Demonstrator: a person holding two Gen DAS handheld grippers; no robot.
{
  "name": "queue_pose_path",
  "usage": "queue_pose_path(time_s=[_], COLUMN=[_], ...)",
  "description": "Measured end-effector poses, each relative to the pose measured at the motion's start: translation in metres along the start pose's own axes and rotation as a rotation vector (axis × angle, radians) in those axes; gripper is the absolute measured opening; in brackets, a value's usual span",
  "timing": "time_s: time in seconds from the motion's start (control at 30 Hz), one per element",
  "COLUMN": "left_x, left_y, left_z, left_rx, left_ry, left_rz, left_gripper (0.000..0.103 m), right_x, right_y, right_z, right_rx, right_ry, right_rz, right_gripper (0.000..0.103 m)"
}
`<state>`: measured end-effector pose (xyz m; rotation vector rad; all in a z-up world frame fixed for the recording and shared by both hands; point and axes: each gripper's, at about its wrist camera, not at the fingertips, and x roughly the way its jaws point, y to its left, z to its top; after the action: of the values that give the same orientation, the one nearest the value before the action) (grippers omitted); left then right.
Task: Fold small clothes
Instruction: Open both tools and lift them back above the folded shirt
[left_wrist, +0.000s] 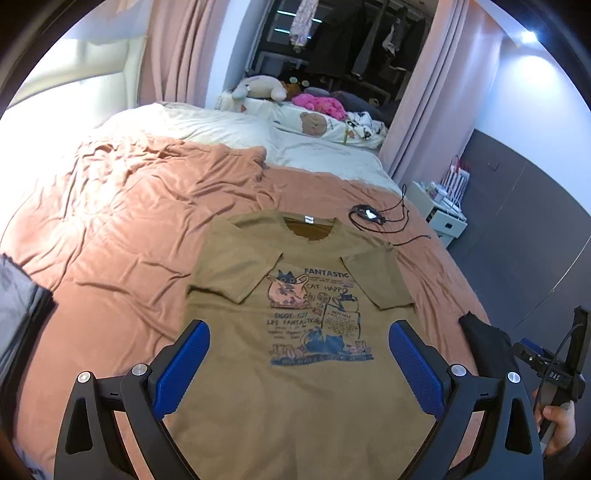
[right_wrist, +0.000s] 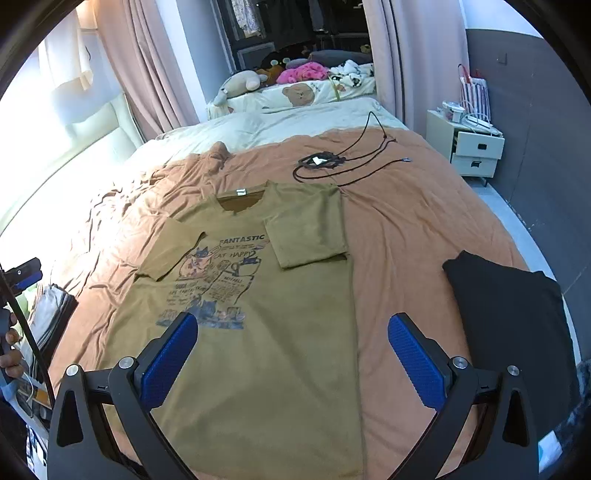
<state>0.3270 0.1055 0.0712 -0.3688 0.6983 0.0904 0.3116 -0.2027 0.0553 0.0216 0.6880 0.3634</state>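
An olive-brown T-shirt (left_wrist: 295, 387) with a blue cat print lies flat, face up, on the orange bedspread (left_wrist: 122, 236). Both short sleeves are folded in over its chest. My left gripper (left_wrist: 299, 354) hovers open above the shirt's lower half, nothing between its blue pads. The right wrist view shows the same T-shirt (right_wrist: 280, 350) with its right edge running straight down the bed. My right gripper (right_wrist: 291, 350) is open over the shirt's lower right part, empty. The right gripper's body and the hand holding it show at the left wrist view's right edge.
A folded black garment (right_wrist: 513, 314) lies right of the shirt. A coiled black cable (right_wrist: 321, 162) sits beyond the collar. A grey folded stack (left_wrist: 18, 310) is at the left bed edge. Pillows and plush toys (right_wrist: 243, 83) are at the head, a white nightstand (right_wrist: 476, 147) to the right.
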Motion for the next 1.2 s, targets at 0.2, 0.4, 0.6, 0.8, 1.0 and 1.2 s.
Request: queue_pose_path(time_s=[0.2, 0.4, 0.6, 0.8, 1.0, 1.2], left_x=[-0.031, -0.068, -0.094, -0.105, -0.099, -0.085], left_y=[0.026, 0.06, 0.095, 0.121, 0.141, 0.156], left_z=[-0.025, -0.052, -0.069, -0.094, -0.119, -0.144], left_rx=[-0.043, -0.078, -0.138, -0.13, -0.112, -0.12], left_ry=[0.001, -0.003, -0.026, -0.038, -0.023, 0.016], left_rz=[-0.016, -0.006, -0.005, 0.009, 0.03, 0.012], left_gripper=[0.098, 0.098, 0.098, 0.098, 0.098, 0.098], right_x=[-0.029, -0.07, -0.086, -0.075, -0.064, -0.055], right_y=[0.009, 0.014, 0.006, 0.004, 0.005, 0.002], right_z=[-0.023, -0.046, -0.067, -0.088, -0.108, -0.115], right_rx=[-0.024, -0.067, -0.051, -0.021, -0.009, 0.02], right_ry=[-0.04, -0.093, -0.142, -0.147, -0.118, -0.084], right_rz=[-0.005, 0.005, 0.021, 0.024, 0.022, 0.018], right_gripper=[0.103, 0.103, 0.103, 0.103, 0.103, 0.103])
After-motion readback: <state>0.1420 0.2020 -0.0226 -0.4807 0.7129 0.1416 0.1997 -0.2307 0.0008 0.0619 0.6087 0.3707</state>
